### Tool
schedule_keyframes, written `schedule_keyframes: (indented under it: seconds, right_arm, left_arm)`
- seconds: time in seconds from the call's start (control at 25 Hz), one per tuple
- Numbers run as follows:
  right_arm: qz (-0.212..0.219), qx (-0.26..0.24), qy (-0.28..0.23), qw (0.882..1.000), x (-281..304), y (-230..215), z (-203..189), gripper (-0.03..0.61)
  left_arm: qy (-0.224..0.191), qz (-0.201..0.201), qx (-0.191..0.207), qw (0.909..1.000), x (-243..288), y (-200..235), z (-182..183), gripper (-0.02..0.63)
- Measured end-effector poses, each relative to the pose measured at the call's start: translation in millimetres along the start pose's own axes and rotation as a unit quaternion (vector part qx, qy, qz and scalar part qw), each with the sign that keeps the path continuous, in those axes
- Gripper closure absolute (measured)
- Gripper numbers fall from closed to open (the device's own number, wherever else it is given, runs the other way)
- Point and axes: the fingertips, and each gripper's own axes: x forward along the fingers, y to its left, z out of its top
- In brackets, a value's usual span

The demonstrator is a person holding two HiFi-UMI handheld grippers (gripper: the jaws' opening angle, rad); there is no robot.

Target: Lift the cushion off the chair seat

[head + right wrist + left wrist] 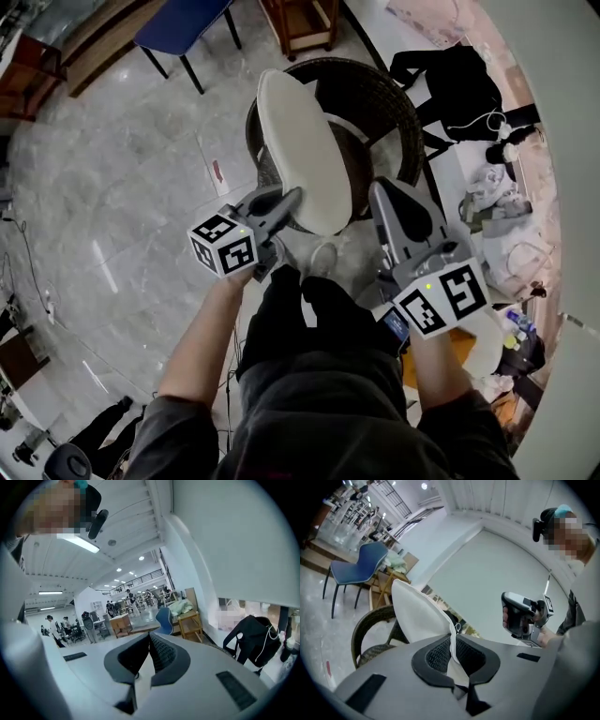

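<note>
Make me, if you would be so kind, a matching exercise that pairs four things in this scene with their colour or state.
Things:
1. cushion
2. round chair
3. far chair
4. right tongs

Colour or state:
A. blue
B. shut, with nothing between them
C. white, with its edge clamped in the left tongs
D. dark wicker

Pairs: 1-C, 2-D, 3-A, 4-B.

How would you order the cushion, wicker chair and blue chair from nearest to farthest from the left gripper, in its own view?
1. Cushion: clamped in the jaws.
2. Wicker chair: behind it, lower left.
3. Blue chair: far left.
</note>
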Motion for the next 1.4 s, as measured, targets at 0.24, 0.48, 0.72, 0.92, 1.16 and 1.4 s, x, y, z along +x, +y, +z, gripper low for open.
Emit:
schedule_keyframes:
  seconds: [0.24,0.48,0.72,0.92,1.16,1.4]
  right_arm:
    - [-0.019,-0.020,-0.056,0.998,-21.8,-5.2,72.3,0.569]
    - [-0.043,-0.039,-0.103,0.993,-47.8,-2.1,134.8,0.569]
    - [-0.077,-0.074,-0.154,0.982,-71.0,10.6,196.5,0.569]
    - [-0.102,-0.098,-0.192,0.971,-94.0,24.2,235.6,0.569]
    - [-0.125,-0.128,-0.218,0.959,-122.3,44.2,255.0,0.569]
    - [-0.136,-0.132,-0.232,0.954,-144.9,52.2,257.4,0.569]
  left_arm:
    - [-0.035,-0.025,0.086,0.9954,9.7,-60.9,97.7,0.588]
    - [-0.062,-0.060,0.149,0.9850,7.5,-124.6,176.6,0.588]
    - [-0.086,-0.108,0.199,0.9702,-2.9,-182.8,241.7,0.588]
    - [-0.103,-0.148,0.238,0.9544,-17.8,-233.4,280.3,0.588]
    - [-0.116,-0.189,0.282,0.9334,-38.5,-278.6,305.6,0.588]
    - [-0.124,-0.209,0.299,0.9227,-55.0,-304.7,311.6,0.588]
